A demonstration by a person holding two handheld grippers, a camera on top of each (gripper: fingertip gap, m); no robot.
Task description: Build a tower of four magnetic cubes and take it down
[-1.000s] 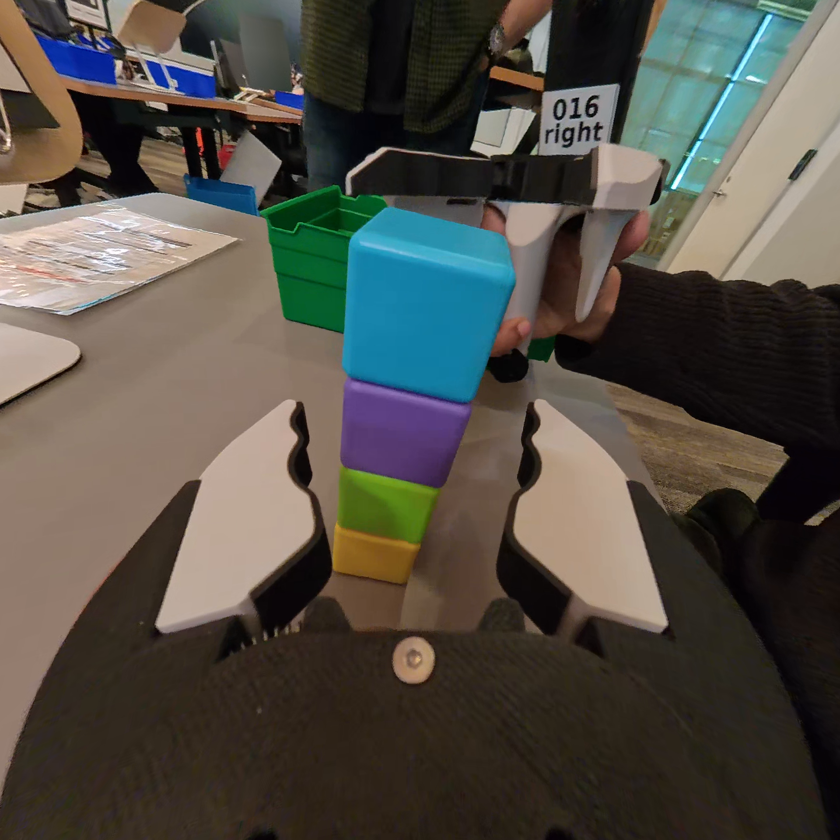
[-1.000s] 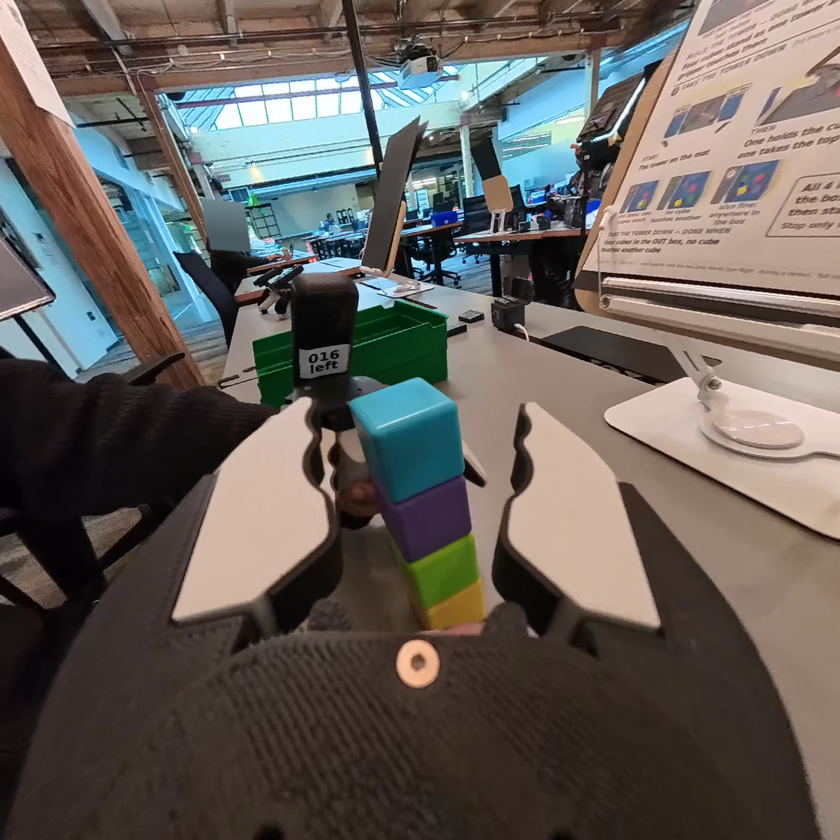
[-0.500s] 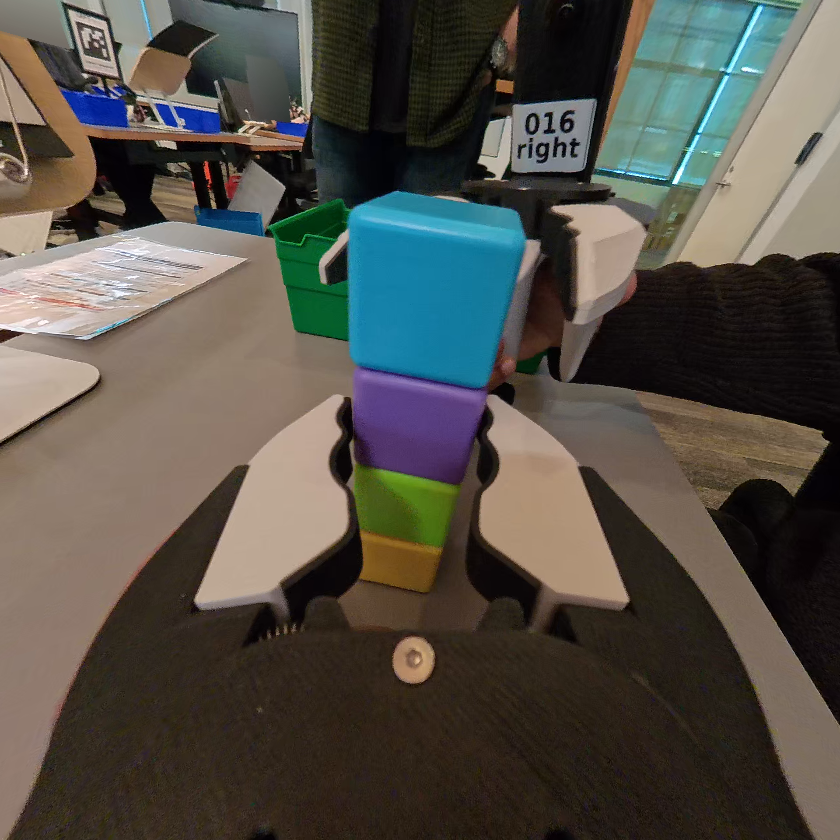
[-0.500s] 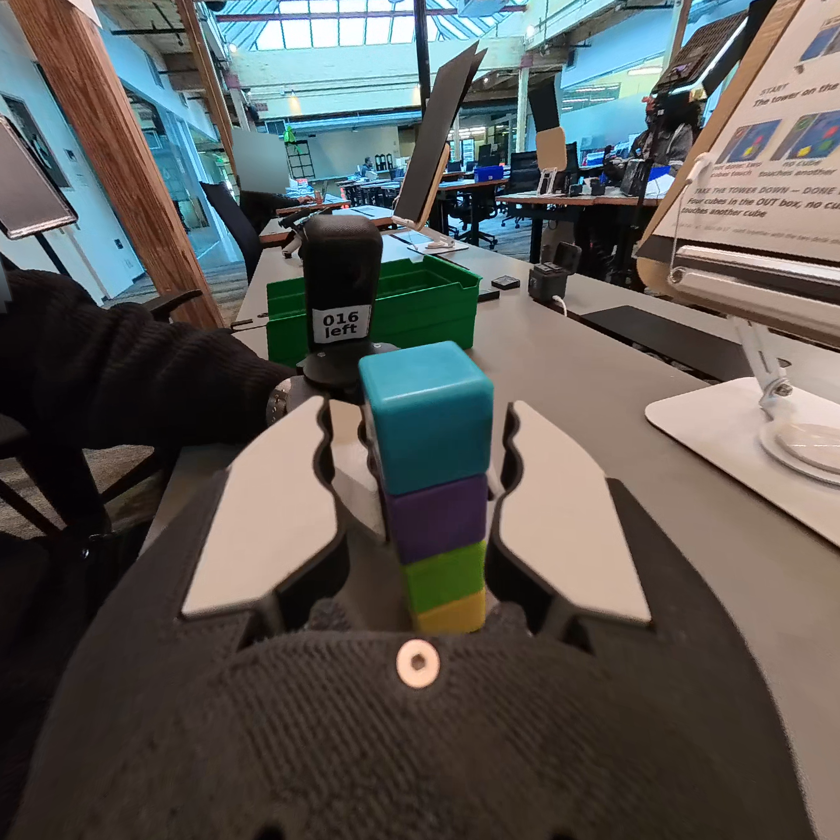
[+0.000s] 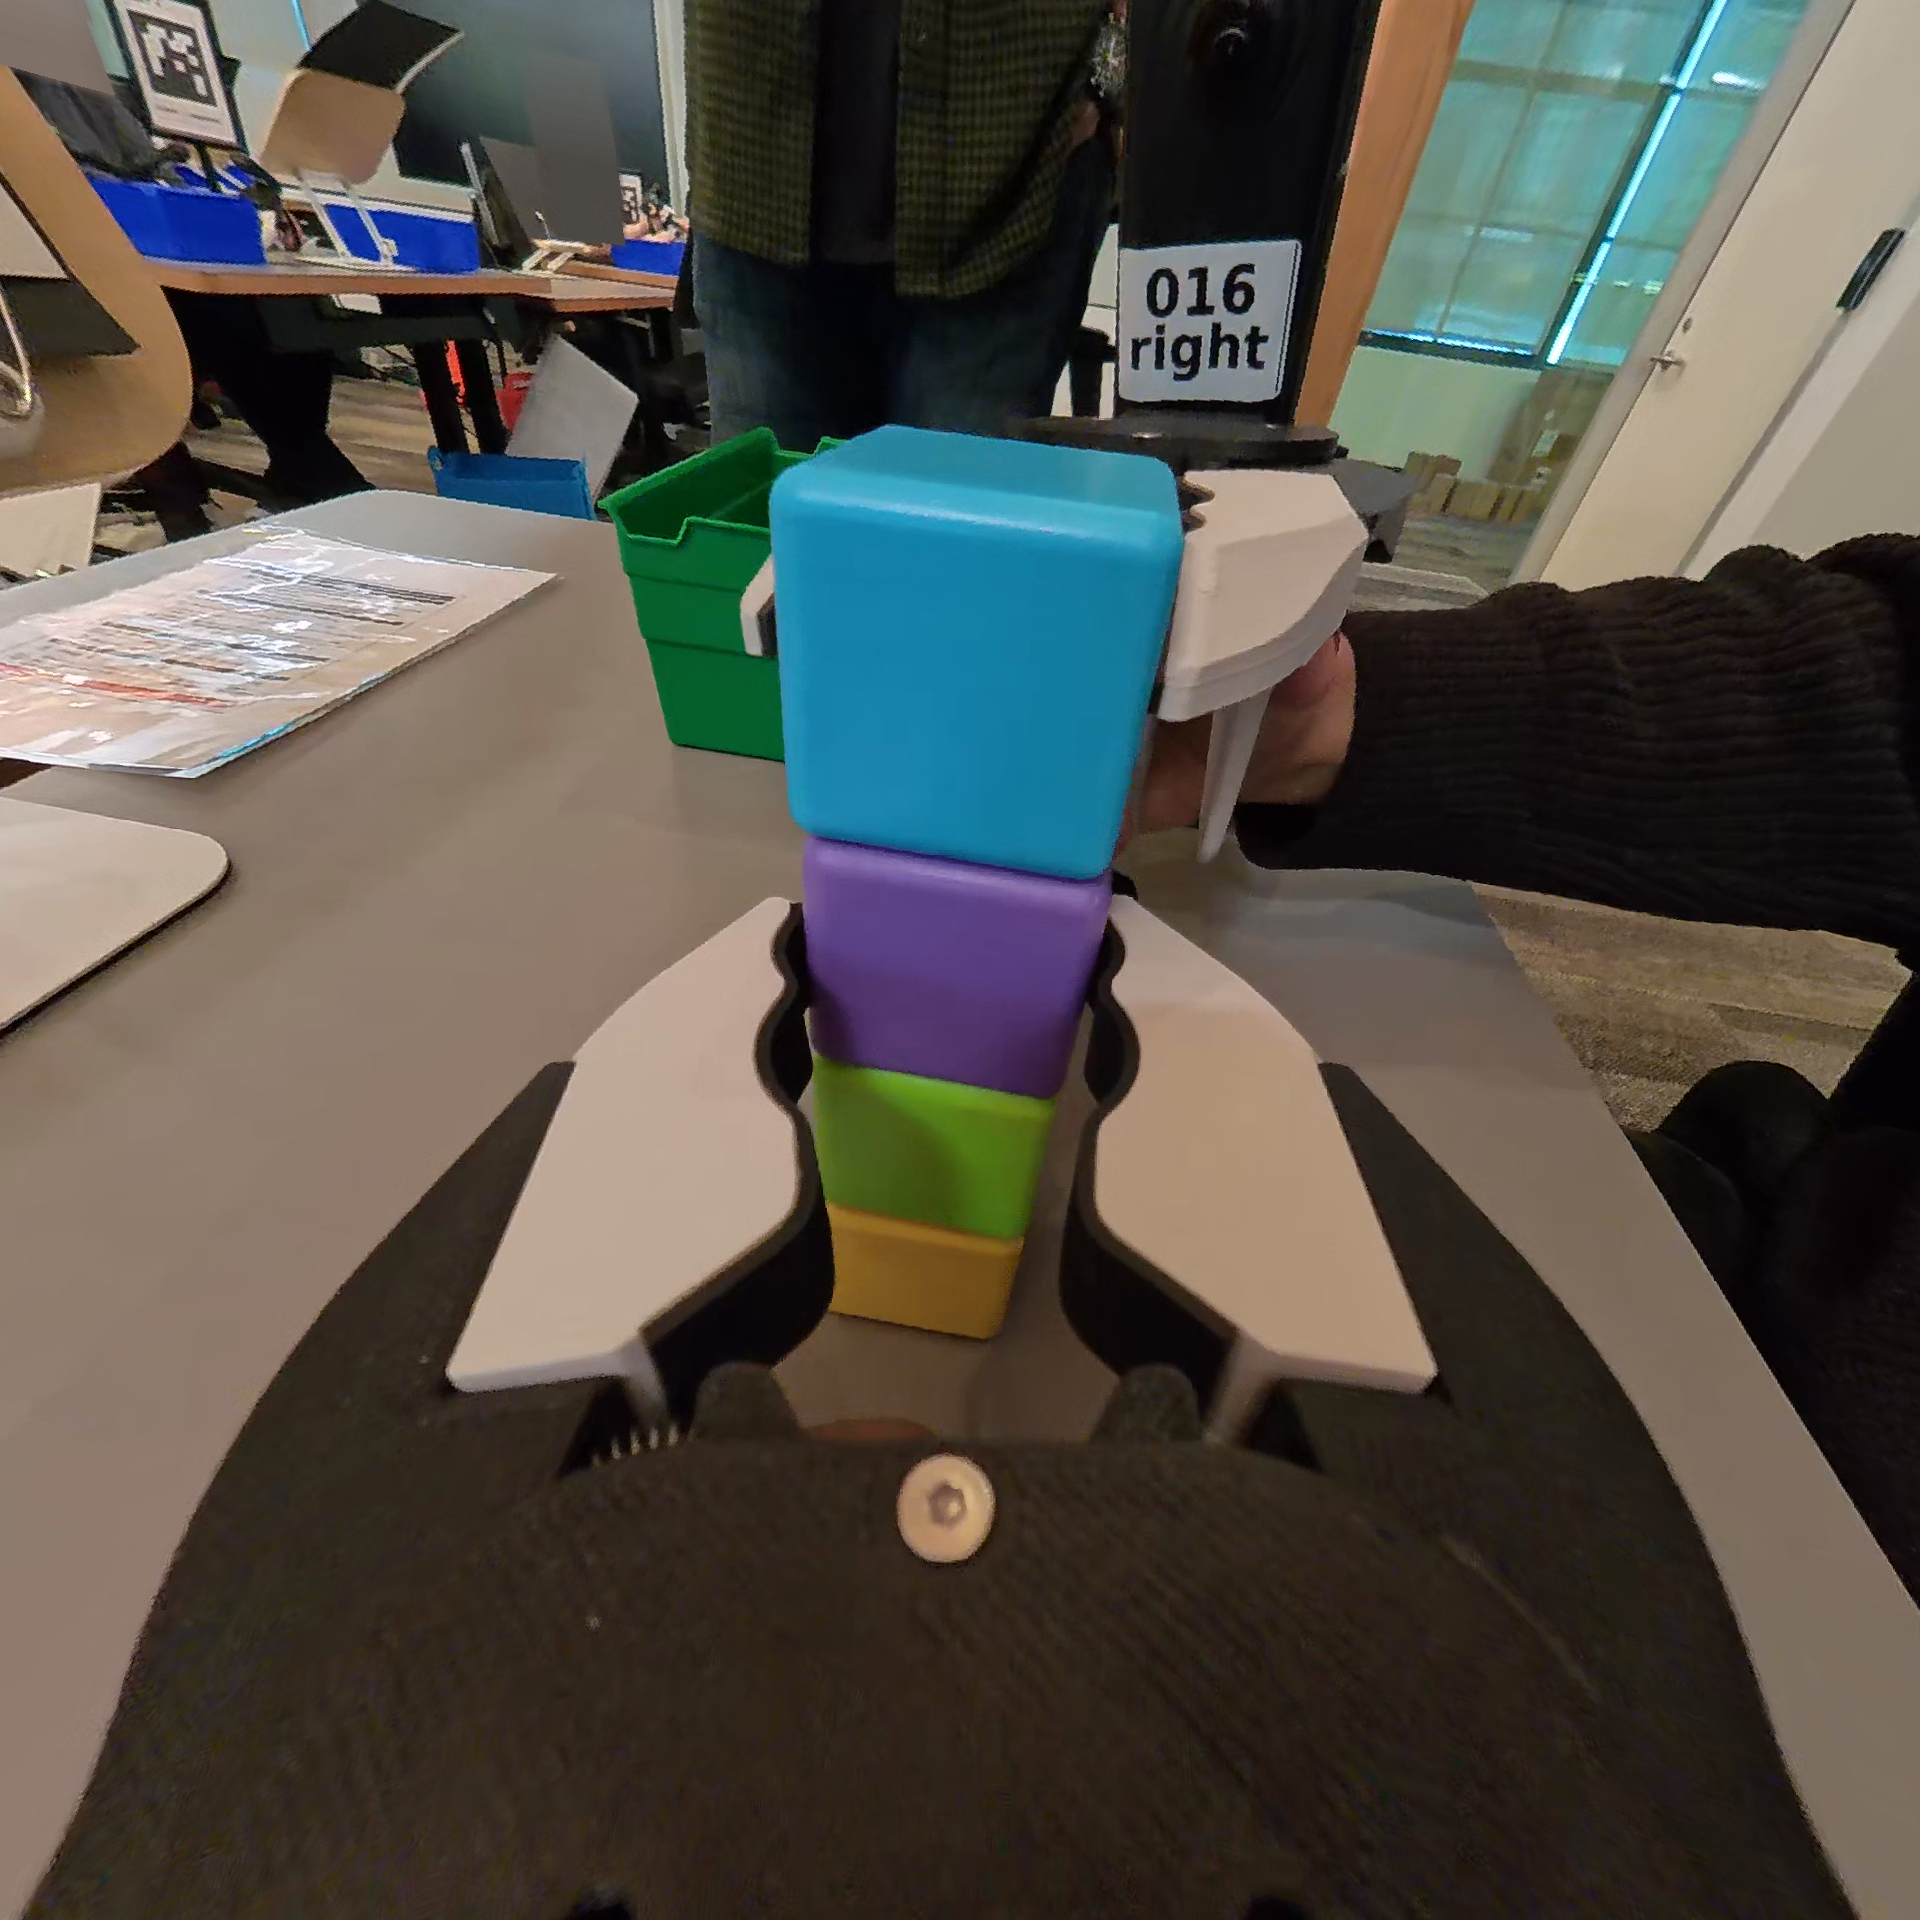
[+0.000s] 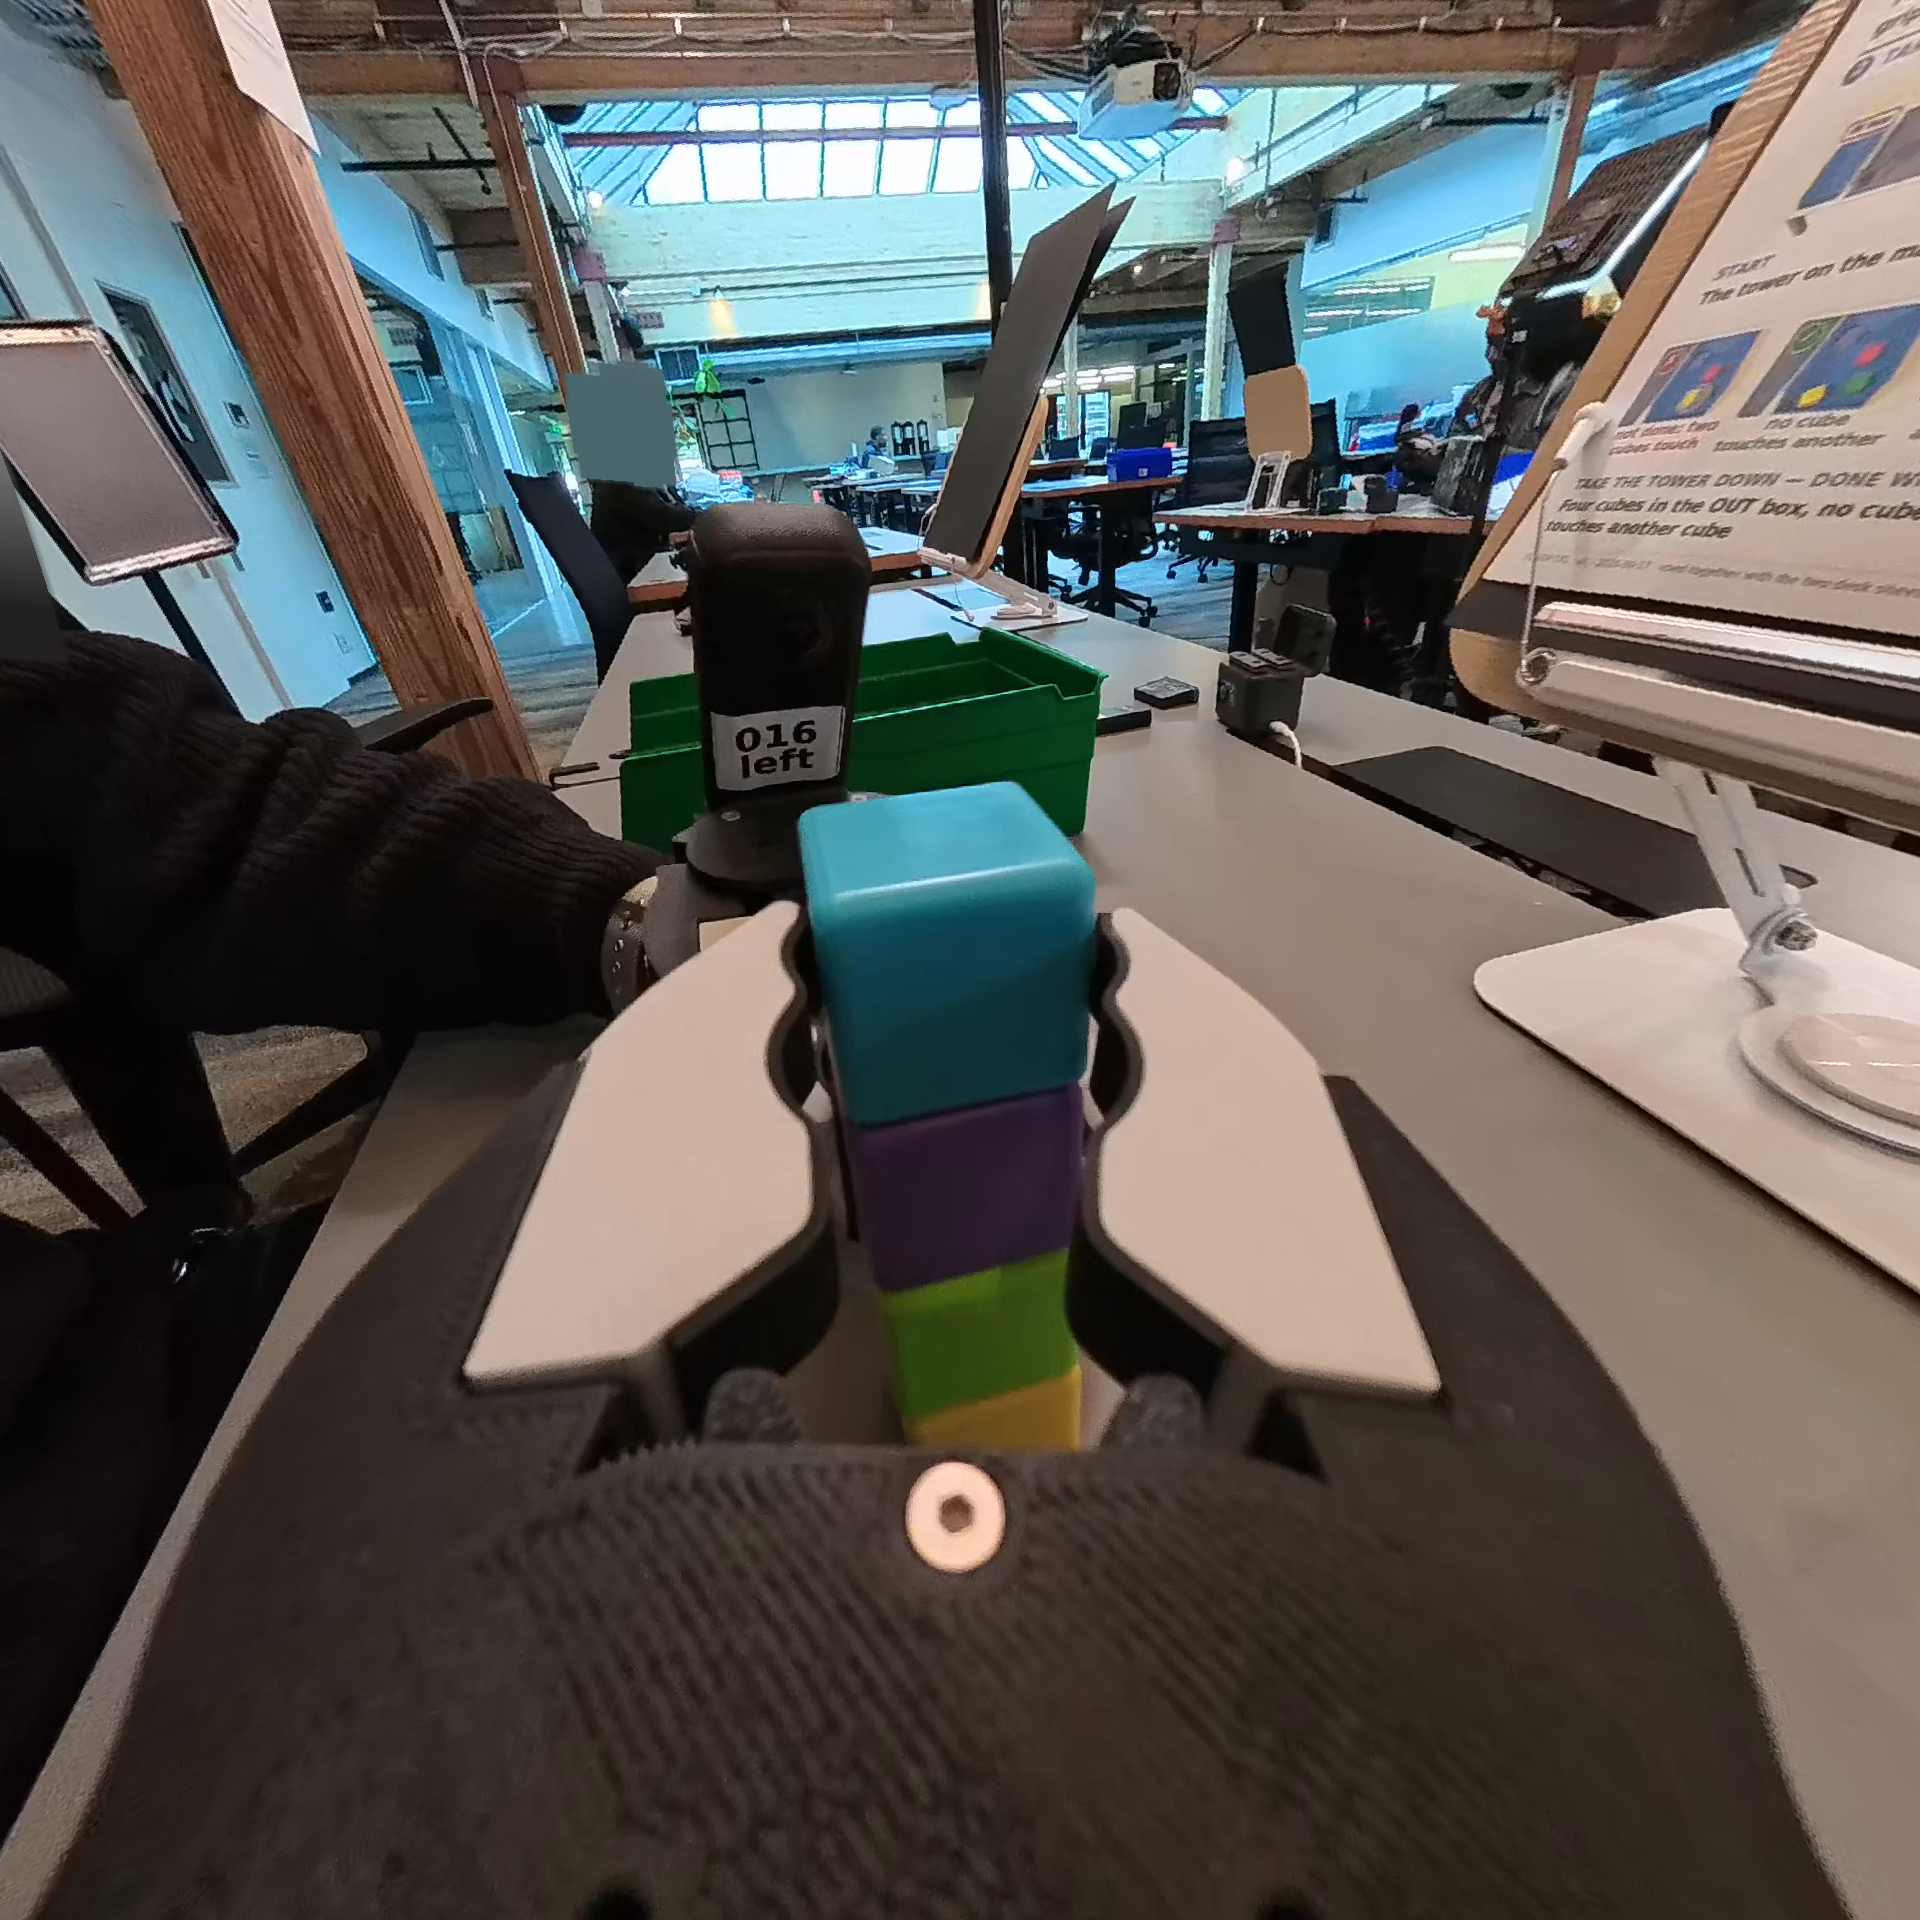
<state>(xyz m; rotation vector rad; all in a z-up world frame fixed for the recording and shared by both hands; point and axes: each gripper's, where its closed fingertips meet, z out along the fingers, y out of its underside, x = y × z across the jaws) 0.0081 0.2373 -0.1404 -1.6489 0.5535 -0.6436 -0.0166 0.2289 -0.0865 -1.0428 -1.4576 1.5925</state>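
Observation:
A tower of cubes stands on the grey table (image 5: 416,935): yellow cube (image 5: 923,1280) at the bottom, green cube (image 5: 930,1143), purple cube (image 5: 951,971), blue cube (image 5: 971,655) on top. My left gripper (image 5: 951,966) is shut on the purple cube. My right gripper (image 6: 948,971) is shut on the blue cube (image 6: 951,956), just above the purple cube (image 6: 966,1184). The right gripper also shows in the left wrist view (image 5: 1257,592), its fingers on both sides of the blue cube. The green cube (image 6: 977,1330) and yellow cube (image 6: 1003,1415) show below.
A green bin (image 5: 691,623) stands behind the tower; it also shows in the right wrist view (image 6: 966,727). A laminated sheet (image 5: 239,644) lies at the left. A white stand base (image 6: 1662,1060) with an instruction board is at the right. A person stands beyond the table. There is about 5 cm between the tips of the two grippers.
Both grippers were open around the tower a second ago. The left closed on the purple cube and the right closed on the blue cube. The tower stands upright as before.

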